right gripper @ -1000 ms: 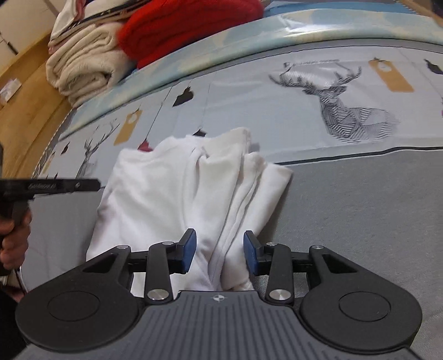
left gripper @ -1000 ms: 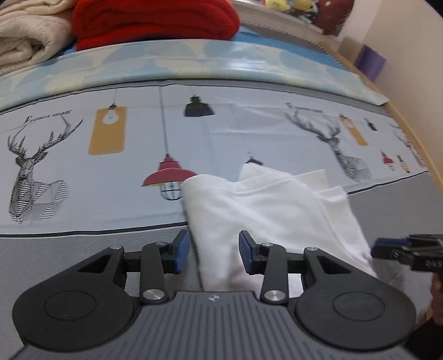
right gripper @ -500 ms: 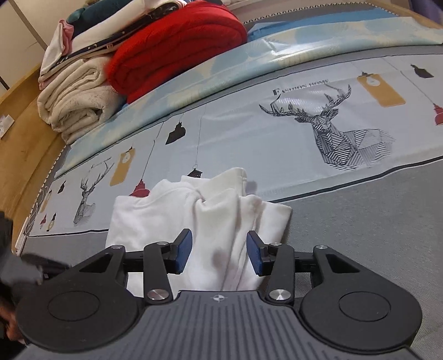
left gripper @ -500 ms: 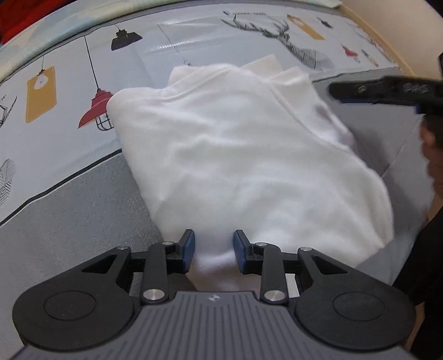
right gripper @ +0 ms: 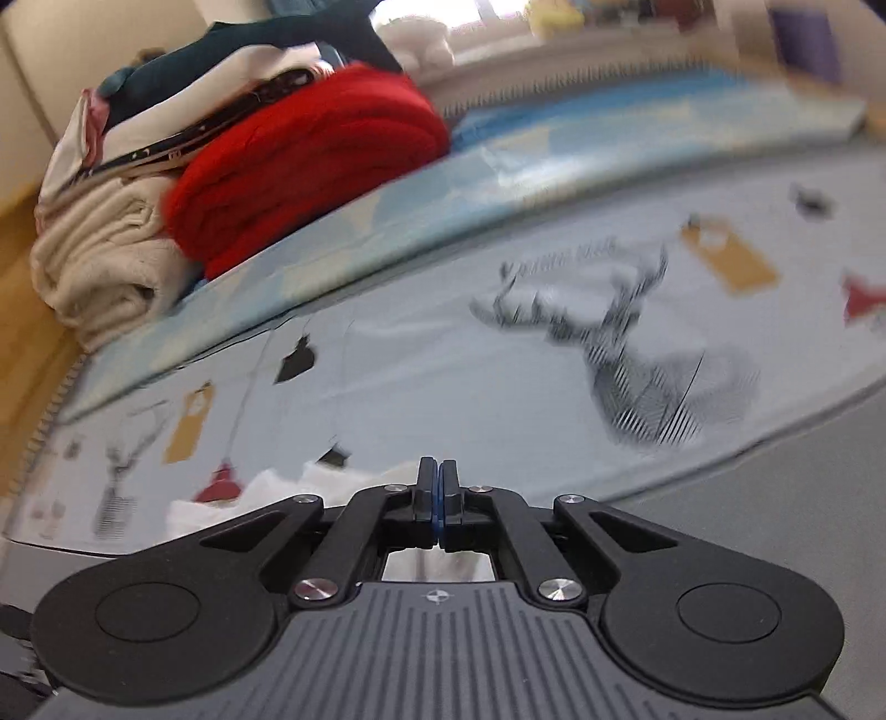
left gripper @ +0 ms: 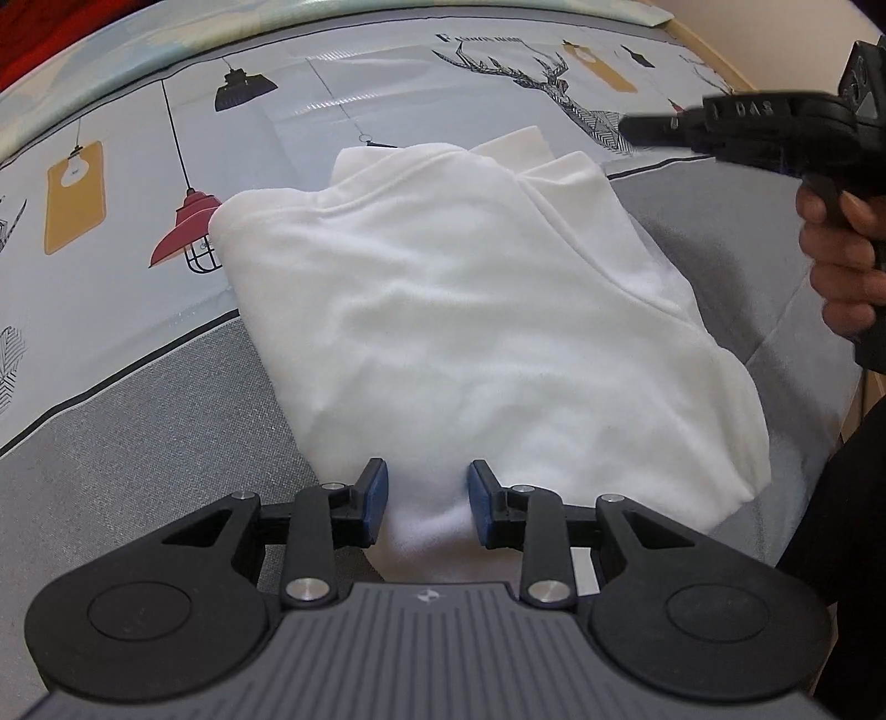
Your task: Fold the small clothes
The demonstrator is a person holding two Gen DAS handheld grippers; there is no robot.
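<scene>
A folded white garment [left gripper: 476, 332] lies on the printed bed sheet [left gripper: 332, 111]. My left gripper [left gripper: 426, 501] is open, with its jaws astride the garment's near edge. In the left wrist view my right gripper [left gripper: 653, 133] is held in a hand above the garment's far right corner. In the right wrist view my right gripper [right gripper: 437, 498] is shut with nothing between its pads, raised above the bed. Only a strip of the white garment [right gripper: 266, 490] shows there, below and left of the fingers. That view is blurred.
A red folded blanket [right gripper: 310, 171] and a cream one [right gripper: 105, 260] are stacked with other clothes at the bed's far left. The grey part of the sheet [left gripper: 138, 443] lies near me. A wooden bed edge [left gripper: 714, 50] runs along the right.
My right gripper has shut and lifted away from the garment, tilting up toward the far side of the bed. My left gripper has stayed open at the garment's near edge.
</scene>
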